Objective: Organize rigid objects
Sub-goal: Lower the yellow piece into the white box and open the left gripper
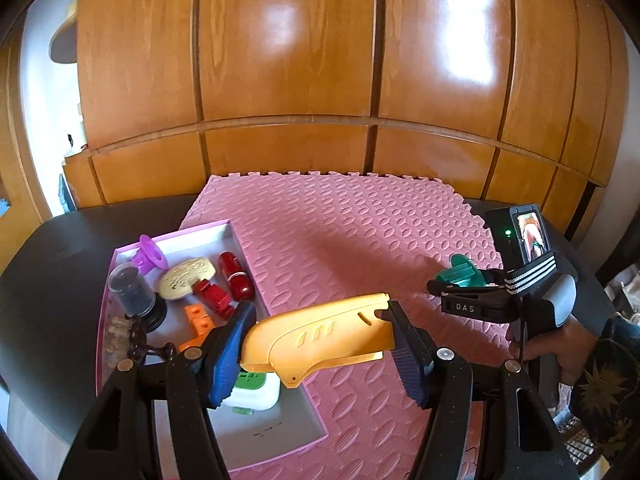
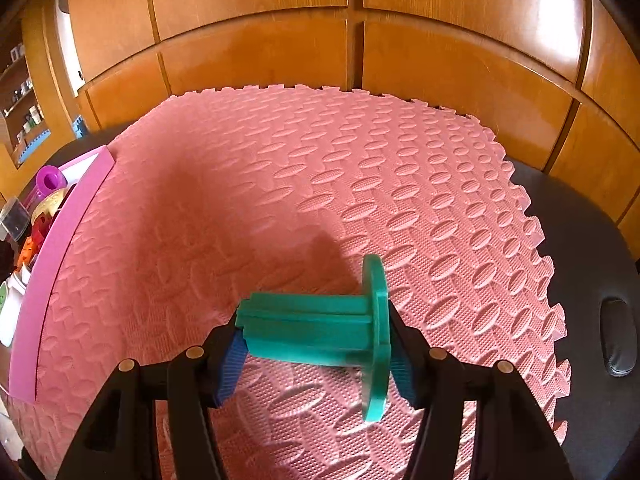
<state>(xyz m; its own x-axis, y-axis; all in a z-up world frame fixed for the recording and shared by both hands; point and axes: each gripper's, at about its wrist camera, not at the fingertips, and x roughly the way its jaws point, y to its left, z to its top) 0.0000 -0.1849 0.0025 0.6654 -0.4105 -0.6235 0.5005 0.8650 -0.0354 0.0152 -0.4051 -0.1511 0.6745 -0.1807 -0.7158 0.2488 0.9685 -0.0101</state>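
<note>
My left gripper [image 1: 320, 340] jaws pinch yellow plastic handle piece [image 1: 320, 334] end to end, above near right rim of pink tray [image 1: 176, 236]. My right gripper [image 2: 316, 356] jaws clamp green flanged peg [image 2: 320, 330] over pink foam mat [image 2: 320, 180], well right of tray. Tray holds purple spool [image 1: 149, 256], red cylinder [image 1: 237, 276], cream soap-like block [image 1: 187, 278], orange block [image 1: 198, 320].

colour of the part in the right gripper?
Teal green spool; clearest in the right wrist view.
</note>
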